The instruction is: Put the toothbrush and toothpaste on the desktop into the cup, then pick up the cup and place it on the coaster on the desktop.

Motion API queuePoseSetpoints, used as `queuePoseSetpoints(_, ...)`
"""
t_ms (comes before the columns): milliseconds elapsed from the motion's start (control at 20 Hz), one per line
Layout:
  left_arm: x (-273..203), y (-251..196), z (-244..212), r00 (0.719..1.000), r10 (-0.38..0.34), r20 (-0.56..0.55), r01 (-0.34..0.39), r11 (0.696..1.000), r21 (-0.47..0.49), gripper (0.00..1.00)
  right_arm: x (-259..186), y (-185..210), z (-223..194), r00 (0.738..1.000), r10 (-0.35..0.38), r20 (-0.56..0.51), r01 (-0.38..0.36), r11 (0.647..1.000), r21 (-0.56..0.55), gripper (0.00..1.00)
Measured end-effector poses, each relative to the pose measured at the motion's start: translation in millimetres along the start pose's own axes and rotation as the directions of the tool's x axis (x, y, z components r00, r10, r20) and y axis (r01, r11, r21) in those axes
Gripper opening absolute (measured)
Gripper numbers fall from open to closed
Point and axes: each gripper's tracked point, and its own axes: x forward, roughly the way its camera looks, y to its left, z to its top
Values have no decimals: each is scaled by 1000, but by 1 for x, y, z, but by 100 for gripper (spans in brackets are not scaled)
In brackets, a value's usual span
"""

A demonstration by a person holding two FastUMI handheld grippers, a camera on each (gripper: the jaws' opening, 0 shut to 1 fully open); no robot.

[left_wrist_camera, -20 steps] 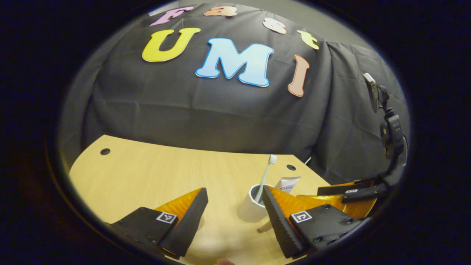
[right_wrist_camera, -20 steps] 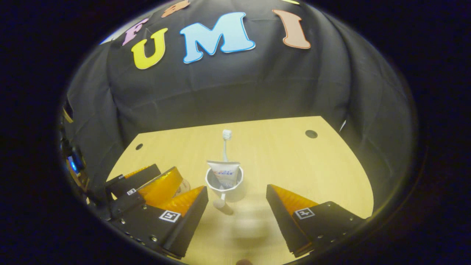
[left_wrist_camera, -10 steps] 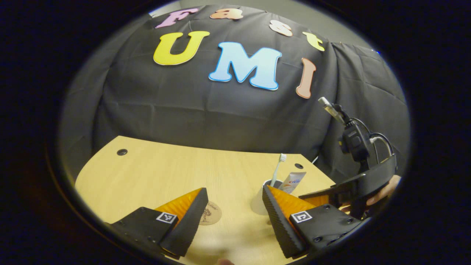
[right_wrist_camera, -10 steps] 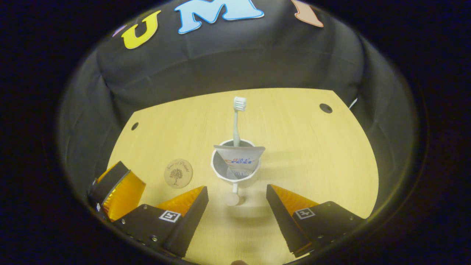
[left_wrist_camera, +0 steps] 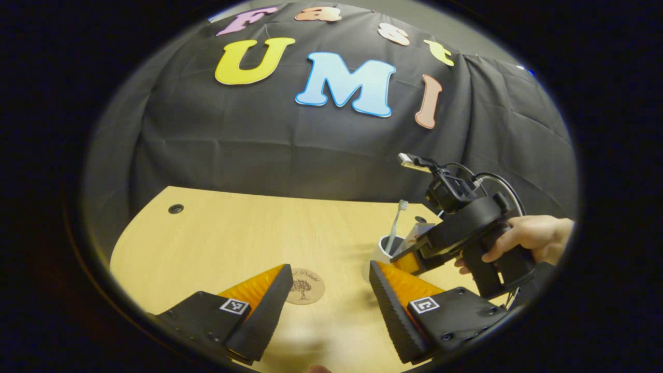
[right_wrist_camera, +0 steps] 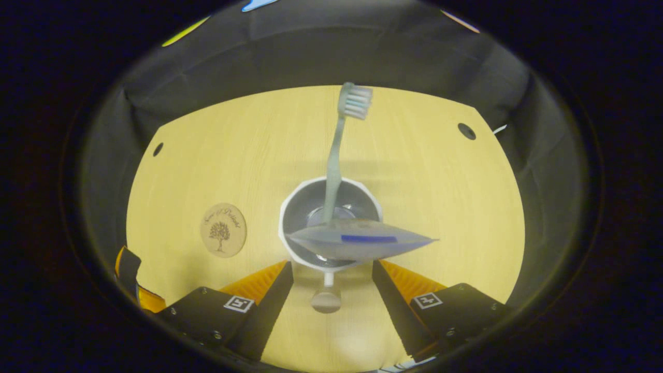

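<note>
Brush (right_wrist_camera: 335, 155) and paste (right_wrist_camera: 360, 241) are standing in the cup (right_wrist_camera: 290, 207) on the bench (right_wrist_camera: 424, 176); the coaster (right_wrist_camera: 223, 230) is lying left of it, apart.

Matt wood-grain desktop (right_wrist_camera: 424, 171), wooden coaster (right_wrist_camera: 223, 230), glossy cup (right_wrist_camera: 290, 207), matt cloth wall (left_wrist_camera: 290, 140).

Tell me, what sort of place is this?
Probably a staged recording booth, not a real bathroom: black cloth wall hangs behind a bare light wooden desk holding just a white cup with a pale toothbrush and toothpaste tube, plus a round wooden coaster.
</note>
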Motion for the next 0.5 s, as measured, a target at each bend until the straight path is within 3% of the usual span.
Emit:
queuePoseSetpoints(300, -3, 12, -10, 1000, 26, -17, -27, 999, -42, 96, 23, 1, -4, 997, -23, -71, 18, 998, -66, 92)
queuePoseSetpoints(350, -2, 13, -11, 999, 30, -22, -31, 998, -47, 96, 25, 1, -4, 997, -26, -74, 21, 997, -70, 83)
queuePoseSetpoints(500, -4, 22, -16, 999, 42, -32, -44, 997, -56, 96, 30, -2, -2, 996, -39, -83, 33, 997, -73, 76)
